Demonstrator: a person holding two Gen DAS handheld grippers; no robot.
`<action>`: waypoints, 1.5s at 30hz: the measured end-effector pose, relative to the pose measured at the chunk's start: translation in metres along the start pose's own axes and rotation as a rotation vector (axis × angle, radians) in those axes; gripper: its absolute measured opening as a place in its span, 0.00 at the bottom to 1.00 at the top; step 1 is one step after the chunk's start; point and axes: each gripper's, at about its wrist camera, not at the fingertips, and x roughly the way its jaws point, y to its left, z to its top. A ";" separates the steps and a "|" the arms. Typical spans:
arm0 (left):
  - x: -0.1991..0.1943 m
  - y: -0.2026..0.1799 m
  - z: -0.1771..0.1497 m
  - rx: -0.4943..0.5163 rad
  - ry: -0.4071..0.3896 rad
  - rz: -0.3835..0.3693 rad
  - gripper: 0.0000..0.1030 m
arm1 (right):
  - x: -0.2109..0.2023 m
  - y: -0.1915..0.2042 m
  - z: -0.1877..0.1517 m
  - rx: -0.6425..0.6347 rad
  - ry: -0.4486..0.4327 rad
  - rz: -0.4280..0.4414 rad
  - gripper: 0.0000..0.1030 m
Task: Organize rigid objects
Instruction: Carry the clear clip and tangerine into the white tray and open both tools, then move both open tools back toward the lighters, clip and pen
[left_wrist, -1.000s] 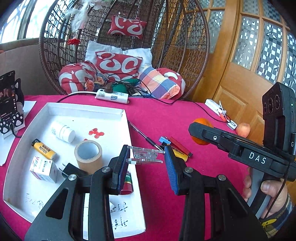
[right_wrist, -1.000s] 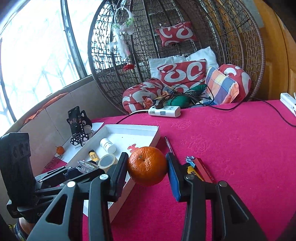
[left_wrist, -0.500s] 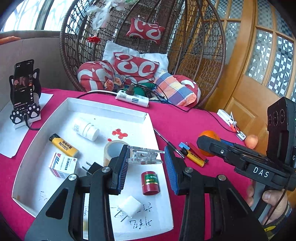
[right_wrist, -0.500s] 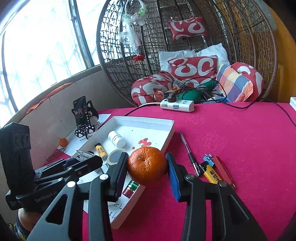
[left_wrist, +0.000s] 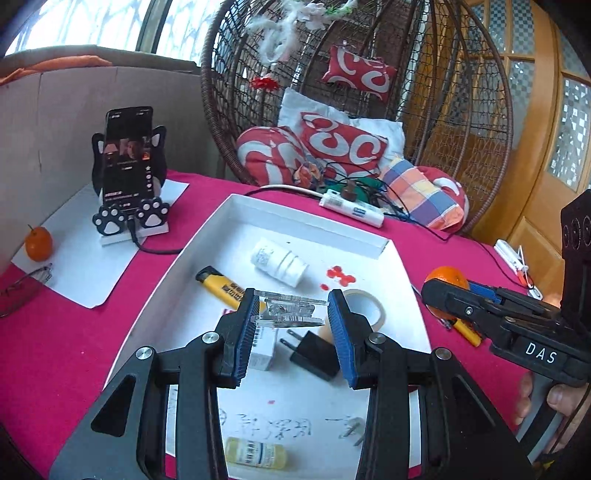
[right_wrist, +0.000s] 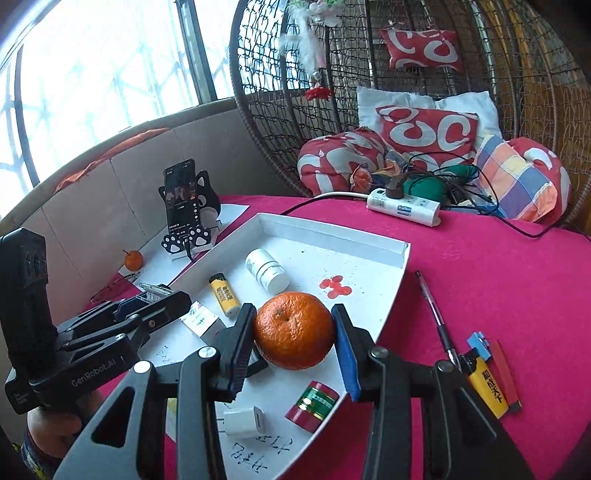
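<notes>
My left gripper (left_wrist: 291, 314) is shut on a clear plastic clip (left_wrist: 290, 308) and hangs over the middle of the white tray (left_wrist: 306, 221). Held between the blue pads of my right gripper (right_wrist: 294, 332) is an orange (right_wrist: 293, 330), above the tray's (right_wrist: 399, 254) near right part. In the left wrist view the right gripper (left_wrist: 454, 295) shows at the right edge with the orange (left_wrist: 445, 278). The tray holds a white bottle (right_wrist: 267, 273), a yellow lighter (right_wrist: 223, 295), a tape roll (left_wrist: 364, 304), a black plug (left_wrist: 314, 352), a red tin (right_wrist: 312, 406) and a white charger (right_wrist: 243, 421).
On the red cloth right of the tray lie a pen (right_wrist: 436, 317) and another yellow lighter (right_wrist: 487, 384). A phone on a paw stand (left_wrist: 127, 177), a small orange (left_wrist: 38, 243) and glasses sit to the left. A power strip (right_wrist: 404, 208) and wicker chair stand behind.
Both grippers have swung left, from the tray's right edge to over the tray, each keeping its load. The phone stand and small orange have come into the left wrist view.
</notes>
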 end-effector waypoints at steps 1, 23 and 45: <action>0.002 0.005 -0.001 -0.008 0.006 0.007 0.37 | 0.007 0.003 0.001 -0.004 0.011 0.004 0.40; 0.010 0.039 -0.007 -0.116 0.017 0.171 1.00 | 0.037 0.023 -0.007 -0.024 -0.008 -0.063 1.00; -0.003 0.009 -0.004 -0.067 0.017 0.192 1.00 | -0.003 0.019 -0.024 -0.028 -0.033 -0.075 1.00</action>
